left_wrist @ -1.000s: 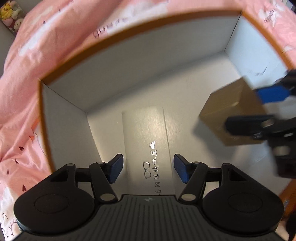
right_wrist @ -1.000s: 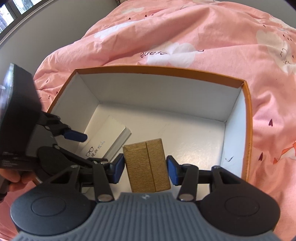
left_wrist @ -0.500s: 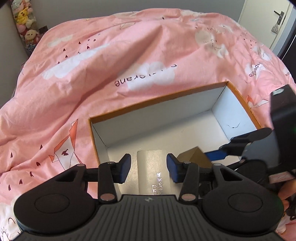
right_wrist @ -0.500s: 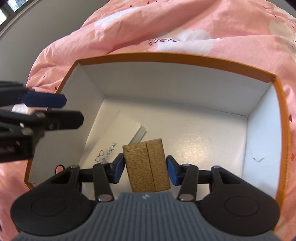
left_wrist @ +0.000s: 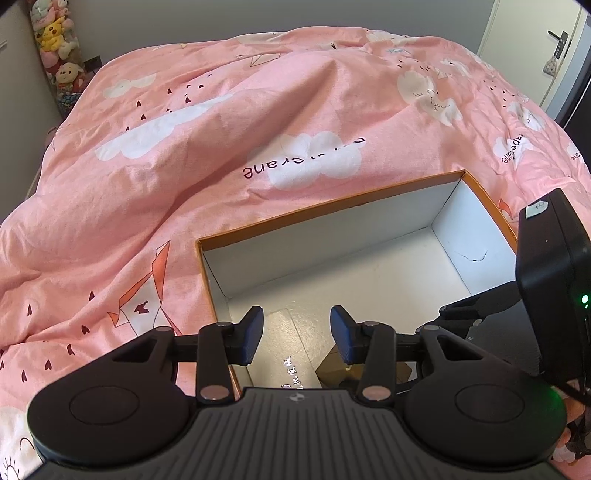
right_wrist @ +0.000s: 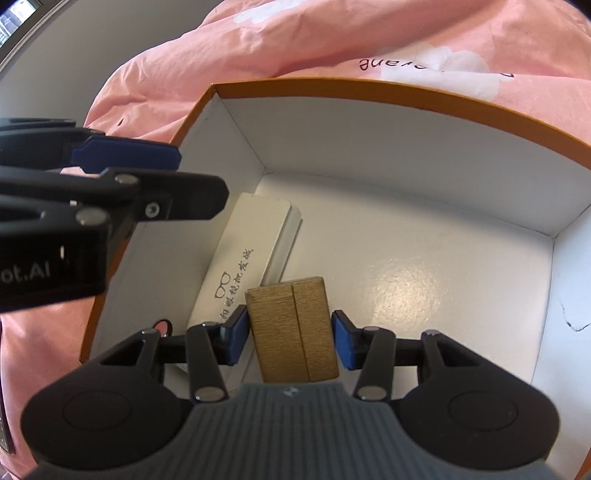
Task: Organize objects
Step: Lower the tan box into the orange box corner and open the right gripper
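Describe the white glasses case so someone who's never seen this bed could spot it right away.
On the pink bedspread sits an open orange-rimmed box with a white inside. Along its left wall lies the white glasses case, long and flat. Unlike the brown box held beside it, it is pale and carries a small spectacles drawing with dark lettering.

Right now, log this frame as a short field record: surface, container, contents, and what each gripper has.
surface: pink quilt on a bed
container: orange-rimmed box, white inside, open top
contents: white glasses case lying flat on the box floor by its left wall
left gripper: nothing between its pads, jaws closing, above the box's left end
right gripper: shut on brown box, held over the box interior beside the glasses case
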Tool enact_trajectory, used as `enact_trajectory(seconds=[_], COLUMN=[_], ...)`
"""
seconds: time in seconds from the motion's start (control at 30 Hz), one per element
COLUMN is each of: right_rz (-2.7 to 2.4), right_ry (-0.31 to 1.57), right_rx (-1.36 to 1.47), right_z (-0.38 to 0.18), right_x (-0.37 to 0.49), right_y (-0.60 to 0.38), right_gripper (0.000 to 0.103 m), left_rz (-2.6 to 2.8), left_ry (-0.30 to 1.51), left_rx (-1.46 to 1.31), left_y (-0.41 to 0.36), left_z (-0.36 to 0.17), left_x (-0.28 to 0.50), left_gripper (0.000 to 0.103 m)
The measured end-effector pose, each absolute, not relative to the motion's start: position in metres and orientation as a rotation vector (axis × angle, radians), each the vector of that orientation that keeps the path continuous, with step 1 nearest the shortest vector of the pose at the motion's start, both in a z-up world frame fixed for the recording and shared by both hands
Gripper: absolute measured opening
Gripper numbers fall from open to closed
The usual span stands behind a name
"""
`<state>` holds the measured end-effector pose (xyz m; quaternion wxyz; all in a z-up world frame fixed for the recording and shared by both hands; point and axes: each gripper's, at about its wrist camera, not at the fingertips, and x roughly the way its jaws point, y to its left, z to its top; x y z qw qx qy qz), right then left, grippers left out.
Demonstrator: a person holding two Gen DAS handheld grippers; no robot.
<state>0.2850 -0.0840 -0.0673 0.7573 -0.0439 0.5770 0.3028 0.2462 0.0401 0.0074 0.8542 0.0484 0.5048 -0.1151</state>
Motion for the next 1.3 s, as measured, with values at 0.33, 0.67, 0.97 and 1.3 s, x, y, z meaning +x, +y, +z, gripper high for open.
enact_trajectory(seconds=[0.33, 0.67, 0.97, 1.3], right_rz=[0.712, 0.808, 0.883, 0.784], right_ry=[0.987, 0.796, 0.728, 0.766], right_rx=[-0.396, -0.649, -0.725, -0.681], right_z=[-0.051, -0.056, -0.066, -0.061], right_x=[0.289, 0.299, 0.297, 0.306], right_y=[-0.068, -0.044, -0.033, -0.05], right_gripper=[0.05, 0.05, 0.05, 0.075], left_rz=[-0.223, -0.203, -0.178, -0.179], left_ry=[1.04, 1.049, 1.05, 1.05], left_rx=[0.077, 0.049, 0.006, -0.006], left_y=[0.05, 0.058, 0.07, 0.071], left_z=[0.013, 0.011, 0.011, 0.011], left_x=[0.255, 0.263, 0.267, 0.266], left_gripper=[0.05, 0.048, 0.048, 0.048])
